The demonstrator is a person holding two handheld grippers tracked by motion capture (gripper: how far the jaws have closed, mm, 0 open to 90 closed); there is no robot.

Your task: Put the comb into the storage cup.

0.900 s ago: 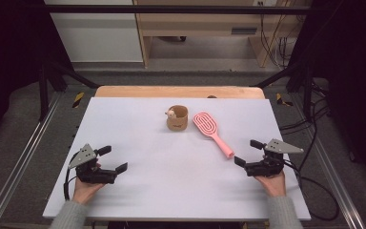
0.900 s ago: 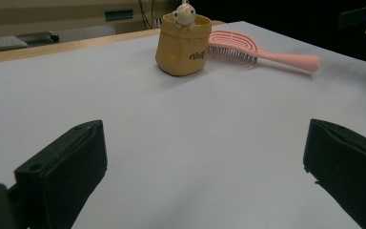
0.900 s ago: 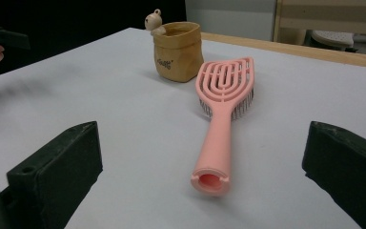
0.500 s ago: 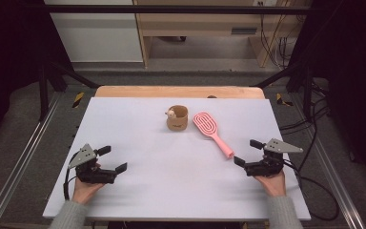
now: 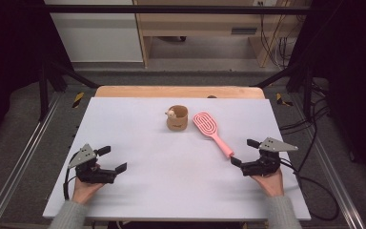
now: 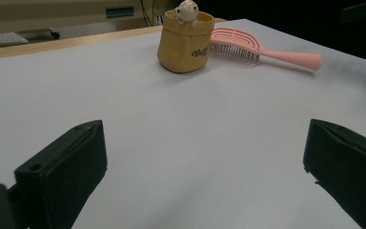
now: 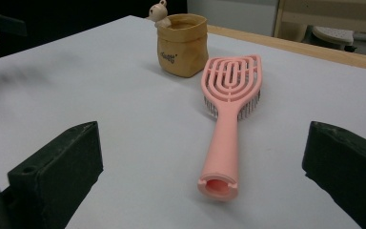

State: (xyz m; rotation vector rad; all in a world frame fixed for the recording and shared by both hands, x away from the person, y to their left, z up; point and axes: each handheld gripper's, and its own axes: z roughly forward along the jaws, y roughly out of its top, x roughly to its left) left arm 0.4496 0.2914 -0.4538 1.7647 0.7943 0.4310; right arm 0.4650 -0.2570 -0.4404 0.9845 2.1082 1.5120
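- Our right tongs [image 5: 243, 152] were spread wide, empty, just beside the pink hairbrush [image 5: 212, 132] handle.
- The hairbrush lay flat on the counter [image 5: 171, 191], beside a small pouch [image 5: 177, 118].
- Our left tongs [image 5: 113, 159] were spread too.

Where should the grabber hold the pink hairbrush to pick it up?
Best on the handle of the pink hairbrush. It is long, slim and bare, so two jaws can likely close across it. The right gripper sits open just beyond the handle's end, so come from that side. The wide head lies bristles down next to the little tan pouch, a poorer place to pinch.
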